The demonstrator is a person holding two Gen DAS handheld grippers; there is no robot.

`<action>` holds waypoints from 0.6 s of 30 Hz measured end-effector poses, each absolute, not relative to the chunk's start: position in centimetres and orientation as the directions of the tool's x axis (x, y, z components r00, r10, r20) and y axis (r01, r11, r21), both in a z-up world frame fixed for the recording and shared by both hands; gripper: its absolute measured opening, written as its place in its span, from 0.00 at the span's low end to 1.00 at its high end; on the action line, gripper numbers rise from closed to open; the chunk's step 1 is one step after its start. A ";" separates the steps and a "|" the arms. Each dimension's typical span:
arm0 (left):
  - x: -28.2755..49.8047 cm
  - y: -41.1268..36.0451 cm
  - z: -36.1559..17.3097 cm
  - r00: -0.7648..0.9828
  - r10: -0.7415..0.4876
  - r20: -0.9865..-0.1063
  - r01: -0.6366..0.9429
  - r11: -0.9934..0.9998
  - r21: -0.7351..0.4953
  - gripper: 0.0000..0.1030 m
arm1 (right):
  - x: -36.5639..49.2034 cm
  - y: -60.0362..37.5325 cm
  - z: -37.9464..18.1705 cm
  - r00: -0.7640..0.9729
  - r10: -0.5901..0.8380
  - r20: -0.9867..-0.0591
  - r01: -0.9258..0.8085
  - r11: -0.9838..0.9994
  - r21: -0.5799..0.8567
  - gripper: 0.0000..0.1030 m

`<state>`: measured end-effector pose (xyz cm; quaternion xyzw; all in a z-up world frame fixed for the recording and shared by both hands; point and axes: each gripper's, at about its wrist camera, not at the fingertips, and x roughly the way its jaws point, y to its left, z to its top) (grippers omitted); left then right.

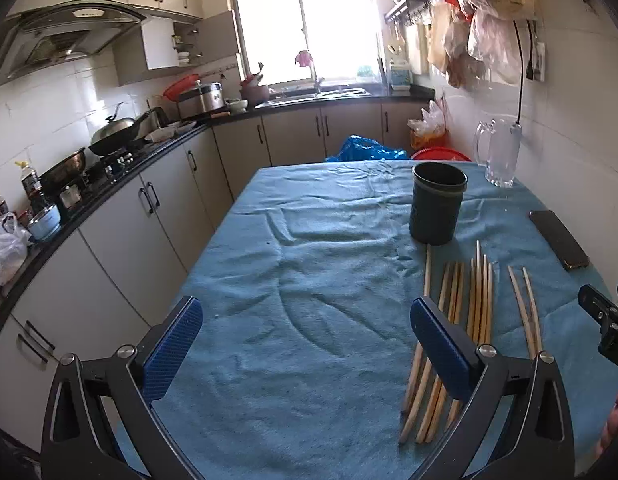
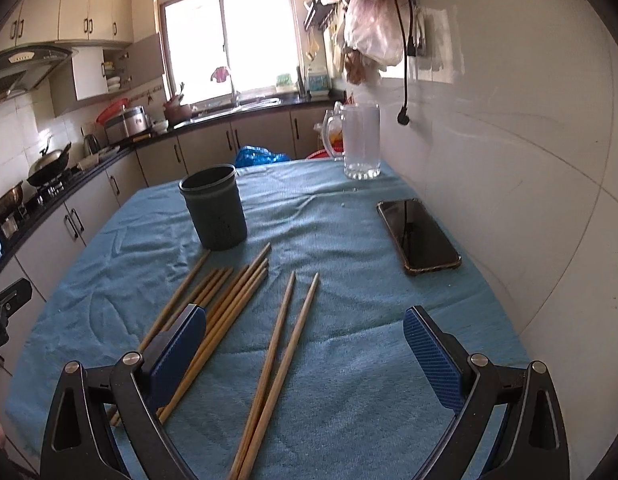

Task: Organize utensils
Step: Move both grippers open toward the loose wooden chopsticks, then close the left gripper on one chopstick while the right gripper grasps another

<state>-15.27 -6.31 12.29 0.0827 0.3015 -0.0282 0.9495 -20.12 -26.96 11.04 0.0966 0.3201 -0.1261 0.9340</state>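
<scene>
Several wooden chopsticks (image 1: 479,300) lie side by side on the blue towel (image 1: 309,280); in the right wrist view they (image 2: 229,304) fan out, with a separate pair (image 2: 283,352) nearest the middle. A dark green holder cup (image 1: 437,202) stands upright and empty just beyond them, also in the right wrist view (image 2: 214,212). My left gripper (image 1: 305,344) is open and empty above the towel, left of the chopsticks. My right gripper (image 2: 305,356) is open and empty, with the separate pair between its fingers below.
A black phone (image 2: 419,236) lies on the towel at the right near the tiled wall. A glass mug (image 2: 361,142) stands at the table's far right corner. Kitchen counters (image 1: 109,176) run along the left and back. The right gripper's body (image 1: 607,320) shows at the right edge.
</scene>
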 end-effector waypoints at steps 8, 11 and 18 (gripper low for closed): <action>-12.1 -7.5 11.5 0.787 -0.056 -0.615 0.180 0.973 0.141 1.00 | -19.5 -27.9 9.9 0.714 -0.217 -0.666 0.350 0.934 0.070 0.98; -10.5 -7.8 11.4 0.776 -0.081 -0.626 0.219 0.965 0.146 1.00 | -19.3 -28.4 9.3 0.686 -0.233 -0.689 0.379 0.923 0.065 0.98; -5.9 -10.2 9.5 0.661 -0.209 -0.721 0.377 0.923 0.078 1.00 | -18.5 -28.9 8.2 0.629 -0.221 -0.745 0.394 0.917 0.060 0.93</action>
